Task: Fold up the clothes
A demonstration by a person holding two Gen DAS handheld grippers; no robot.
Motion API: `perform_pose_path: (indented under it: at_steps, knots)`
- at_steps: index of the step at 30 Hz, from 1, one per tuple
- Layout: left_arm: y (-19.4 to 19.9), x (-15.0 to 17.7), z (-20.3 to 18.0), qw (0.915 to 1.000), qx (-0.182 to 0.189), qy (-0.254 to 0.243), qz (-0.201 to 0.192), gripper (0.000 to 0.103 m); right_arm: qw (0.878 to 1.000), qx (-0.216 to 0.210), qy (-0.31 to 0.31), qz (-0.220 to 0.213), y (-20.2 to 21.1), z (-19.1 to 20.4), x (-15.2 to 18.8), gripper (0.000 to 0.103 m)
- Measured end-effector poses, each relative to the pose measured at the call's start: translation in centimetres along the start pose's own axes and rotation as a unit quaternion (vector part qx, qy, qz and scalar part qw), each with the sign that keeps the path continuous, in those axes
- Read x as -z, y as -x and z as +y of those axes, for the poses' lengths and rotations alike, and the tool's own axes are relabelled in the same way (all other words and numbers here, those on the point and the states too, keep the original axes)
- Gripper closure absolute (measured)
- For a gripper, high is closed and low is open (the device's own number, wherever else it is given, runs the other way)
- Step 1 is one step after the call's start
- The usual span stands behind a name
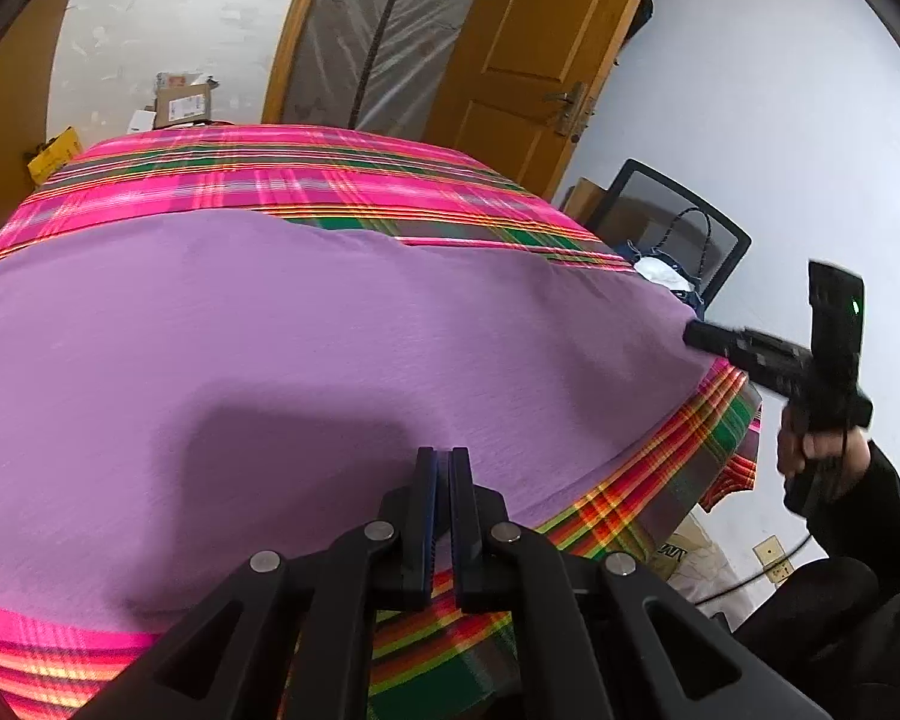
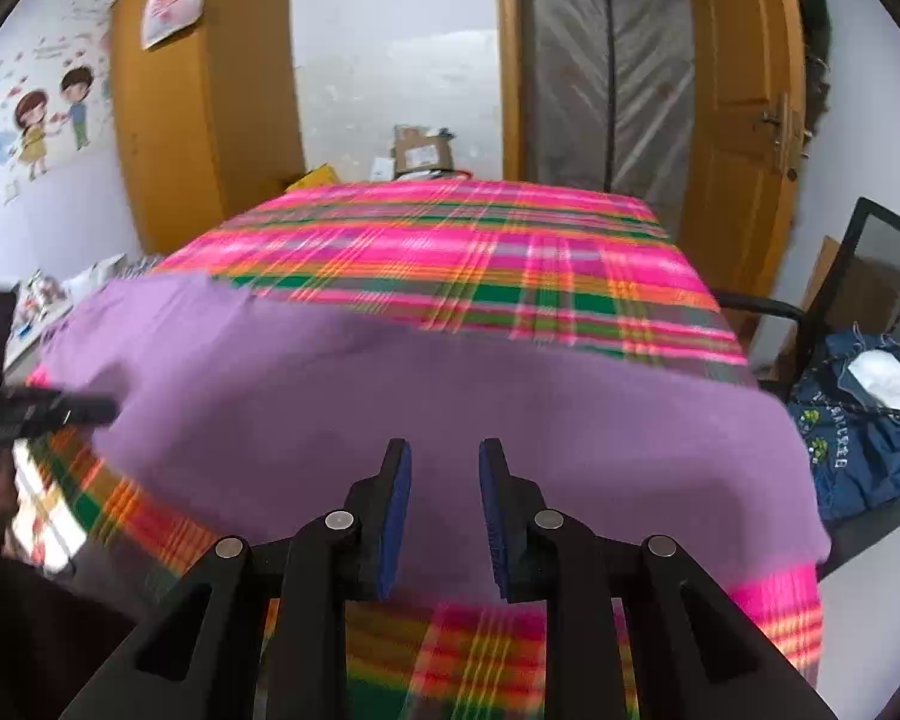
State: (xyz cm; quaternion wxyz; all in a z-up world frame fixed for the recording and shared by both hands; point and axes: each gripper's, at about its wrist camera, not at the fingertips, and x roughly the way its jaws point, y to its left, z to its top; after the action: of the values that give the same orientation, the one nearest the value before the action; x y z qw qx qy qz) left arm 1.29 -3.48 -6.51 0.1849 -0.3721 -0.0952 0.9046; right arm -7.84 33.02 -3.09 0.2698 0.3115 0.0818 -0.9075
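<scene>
Lying flat ahead of both tools: purple garment (image 2: 438,408) on plaid-covered bench (image 2: 480,252). Left tool (image 1: 443,462): fingers nearly together, nothing visibly pinched. Right tool (image 2: 444,462): parted, empty, above near hem.

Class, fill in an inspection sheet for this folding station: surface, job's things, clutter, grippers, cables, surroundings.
Surface: table under a pink plaid cloth.
Job's things: purple garment spread flat across the near half.
Clutter: nothing seen on the table.
Grippers: left gripper closed, over the garment's near edge; right gripper open above the garment.
Cables: a dark cable near a wall socket.
Surroundings: wooden door, chair holding a denim bag, cardboard boxes behind the table.
</scene>
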Motion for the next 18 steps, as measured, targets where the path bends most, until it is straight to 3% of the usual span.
perform_pose_path:
  at_steps: [10, 18]
  knots:
    - [-0.1, 0.1, -0.7, 1.0000, 0.002, -0.005, 0.004, 0.101, 0.999, -0.003, 0.042, 0.010, -0.2, 1.8, 2.5, 0.078]
    - [1.5, 0.4, 2.4, 0.9986, -0.031, 0.040, -0.013, 0.101, 0.999, 0.037, -0.032, 0.012, 0.3, -1.8, 2.6, 0.078]
